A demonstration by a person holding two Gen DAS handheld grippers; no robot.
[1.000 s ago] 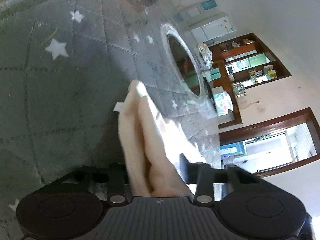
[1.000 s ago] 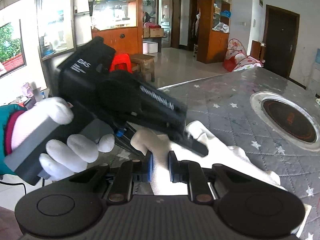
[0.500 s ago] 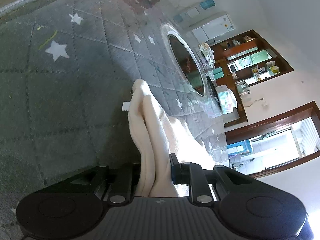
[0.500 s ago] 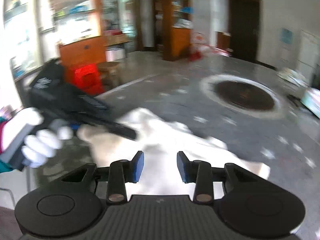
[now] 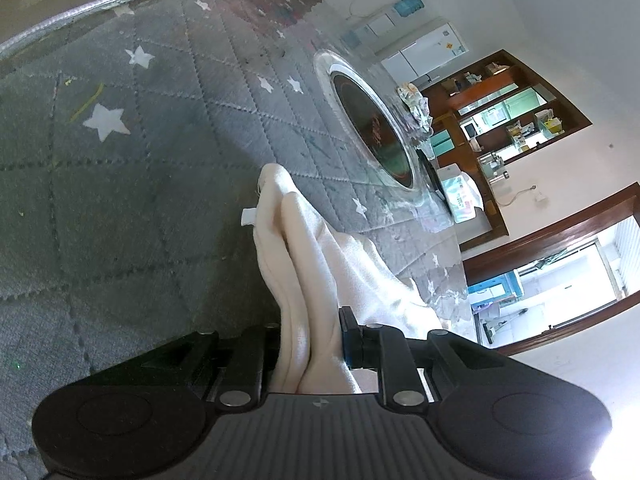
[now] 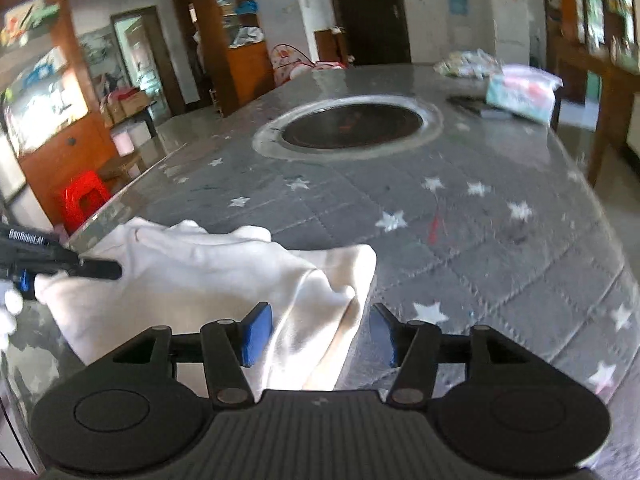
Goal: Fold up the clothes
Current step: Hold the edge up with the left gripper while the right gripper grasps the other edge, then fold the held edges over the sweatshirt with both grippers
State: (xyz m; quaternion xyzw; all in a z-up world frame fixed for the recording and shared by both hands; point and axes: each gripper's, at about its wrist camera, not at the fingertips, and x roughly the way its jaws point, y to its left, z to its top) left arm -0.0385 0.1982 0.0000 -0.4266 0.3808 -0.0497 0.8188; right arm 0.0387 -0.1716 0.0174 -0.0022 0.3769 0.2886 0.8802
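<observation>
A round dark inset (image 6: 352,126) lay beyond the cream garment (image 6: 208,276) on the star-quilted surface (image 6: 480,240). The left gripper (image 5: 310,340) pinched the garment's bunched edge, its folds running toward the inset. The right gripper (image 6: 320,334) stood wide open, gripping nothing.

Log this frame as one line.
left gripper: shut on cream garment | right gripper: open, at garment | table: garment bunched

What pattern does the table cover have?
Grey quilted table cover with white stars, clearest in the right wrist view.
</observation>
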